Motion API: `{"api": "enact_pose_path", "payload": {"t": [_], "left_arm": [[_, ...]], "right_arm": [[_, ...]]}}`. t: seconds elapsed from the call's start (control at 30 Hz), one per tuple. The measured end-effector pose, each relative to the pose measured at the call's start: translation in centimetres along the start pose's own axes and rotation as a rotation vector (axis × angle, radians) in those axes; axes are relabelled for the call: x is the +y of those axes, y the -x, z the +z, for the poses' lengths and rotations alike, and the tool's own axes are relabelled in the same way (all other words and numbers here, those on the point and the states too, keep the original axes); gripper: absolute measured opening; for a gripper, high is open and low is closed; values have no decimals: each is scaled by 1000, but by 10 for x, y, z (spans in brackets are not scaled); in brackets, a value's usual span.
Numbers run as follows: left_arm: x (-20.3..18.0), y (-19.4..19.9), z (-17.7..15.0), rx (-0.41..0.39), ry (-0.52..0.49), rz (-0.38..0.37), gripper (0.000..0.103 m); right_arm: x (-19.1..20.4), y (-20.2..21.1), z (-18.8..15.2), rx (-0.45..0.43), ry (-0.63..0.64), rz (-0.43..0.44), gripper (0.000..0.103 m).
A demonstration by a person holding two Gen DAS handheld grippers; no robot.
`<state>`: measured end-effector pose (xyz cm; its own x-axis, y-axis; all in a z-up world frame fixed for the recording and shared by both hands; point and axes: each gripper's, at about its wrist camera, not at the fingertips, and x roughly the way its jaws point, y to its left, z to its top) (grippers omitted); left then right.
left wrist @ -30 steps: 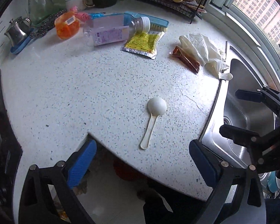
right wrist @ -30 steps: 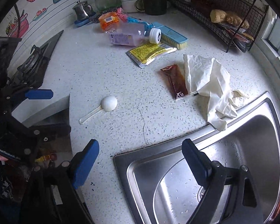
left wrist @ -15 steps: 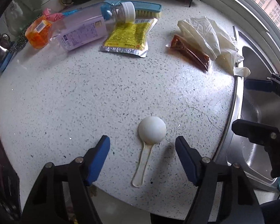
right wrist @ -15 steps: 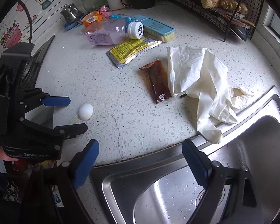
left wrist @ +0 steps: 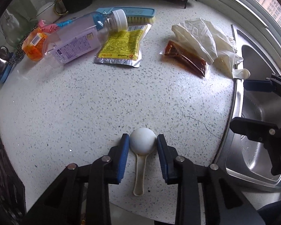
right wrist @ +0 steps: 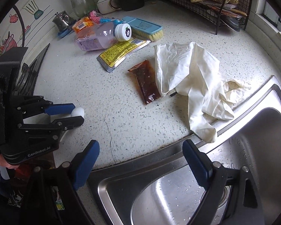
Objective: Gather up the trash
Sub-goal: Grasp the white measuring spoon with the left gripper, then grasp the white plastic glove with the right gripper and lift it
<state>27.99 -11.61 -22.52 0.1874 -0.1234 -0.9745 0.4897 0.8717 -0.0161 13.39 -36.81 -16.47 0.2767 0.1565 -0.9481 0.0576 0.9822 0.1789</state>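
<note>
The left gripper [left wrist: 143, 148] has been brought forward and closed since half a second ago: its blue pads [left wrist: 124, 154], then wide apart and short of the scoop [left wrist: 142, 144], are now pressed against both sides of the scoop's white bowl. The scoop lies bowl-down on the speckled counter [left wrist: 103, 103] near the front edge, its handle pointing back between the fingers. In the right wrist view the same grasp is seen from the side, with the left gripper [right wrist: 75, 112] clamped on the scoop [right wrist: 78, 112], only the bowl's end showing.

The right gripper [right wrist: 140, 163] has stayed spread wide, nothing between its pads [right wrist: 87, 164], over the rim of the sink [right wrist: 262, 131]. It has been shifted only slightly.

The rest of the trash has not been moved. A brown sauce packet [left wrist: 184, 57] lies beside a crumpled white glove [left wrist: 202, 37], which overlaps the packet's edge and drapes onto the sink rim. A yellow pouch [left wrist: 121, 46] is partly covered by the capped end of a bottle [left wrist: 80, 39] lying on its side. An orange wrapper [left wrist: 32, 46] sits beside the bottle's base, and a blue brush [left wrist: 140, 16] lies behind the cap.

Water droplets are seen in the sink basin. A wire rack [right wrist: 215, 9] at the back holds brown lumps, unidentifiable, and flat items below.
</note>
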Motion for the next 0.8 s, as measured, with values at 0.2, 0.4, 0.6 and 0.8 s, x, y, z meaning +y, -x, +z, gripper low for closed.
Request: {"api": "enact_pose_path", "payload": {"t": [0.2, 0.4, 0.6, 0.8], "left_arm": [[-9, 13, -5, -11, 26, -30, 28], [-11, 35, 9, -37, 47, -50, 28], [2, 48, 29, -58, 69, -46, 28], [6, 44, 39, -47, 79, -30, 28]], "right_arm": [[-9, 9, 14, -29, 10, -55, 89], [-28, 16, 31, -52, -4, -89, 89], [-44, 13, 55, -77, 3, -116, 90], [-60, -14, 76, -33, 11, -113, 76]]}}
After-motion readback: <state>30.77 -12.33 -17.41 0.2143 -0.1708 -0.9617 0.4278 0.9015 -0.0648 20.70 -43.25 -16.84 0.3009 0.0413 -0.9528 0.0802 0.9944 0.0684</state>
